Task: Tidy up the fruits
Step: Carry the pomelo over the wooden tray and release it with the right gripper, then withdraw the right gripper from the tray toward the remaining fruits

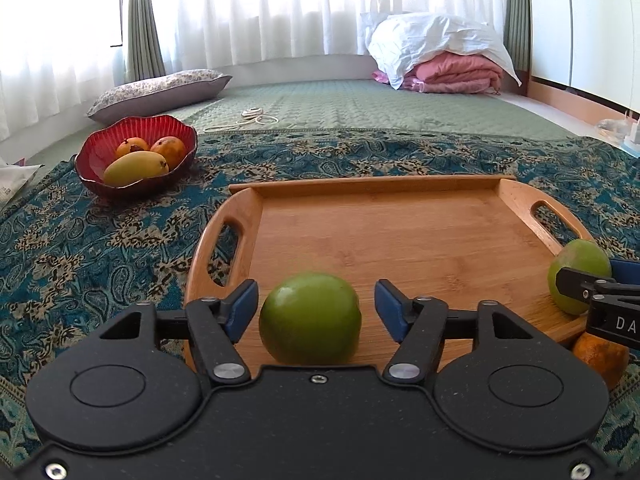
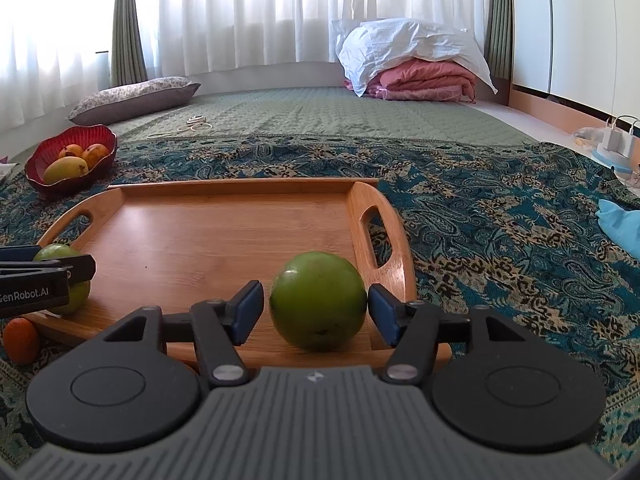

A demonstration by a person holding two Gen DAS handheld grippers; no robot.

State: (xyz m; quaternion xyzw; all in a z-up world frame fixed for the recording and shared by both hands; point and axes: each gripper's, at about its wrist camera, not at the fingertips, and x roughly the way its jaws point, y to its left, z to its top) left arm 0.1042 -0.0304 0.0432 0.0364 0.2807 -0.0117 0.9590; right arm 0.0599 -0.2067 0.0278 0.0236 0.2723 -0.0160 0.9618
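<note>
A wooden tray (image 1: 380,220) lies on the patterned blue cloth. A green round fruit (image 1: 310,318) sits on the tray's near left part between the open fingers of my left gripper (image 1: 316,308), with gaps on both sides. A second green fruit (image 2: 318,300) sits on the near right part between the fingers of my right gripper (image 2: 316,306); the right pad touches it, the left pad stands apart. Each fruit also shows in the other view (image 1: 576,276) (image 2: 66,280). An orange fruit (image 1: 600,356) lies on the cloth by the tray's near edge. A red bowl (image 1: 136,156) holds a yellow mango and two orange fruits.
A flowered pillow (image 1: 160,92) and a pile of pink and white bedding (image 1: 440,56) lie on the green mat behind. A white cable (image 1: 256,118) lies on the mat. Chargers (image 2: 618,144) and a light blue cloth (image 2: 620,228) are at the right.
</note>
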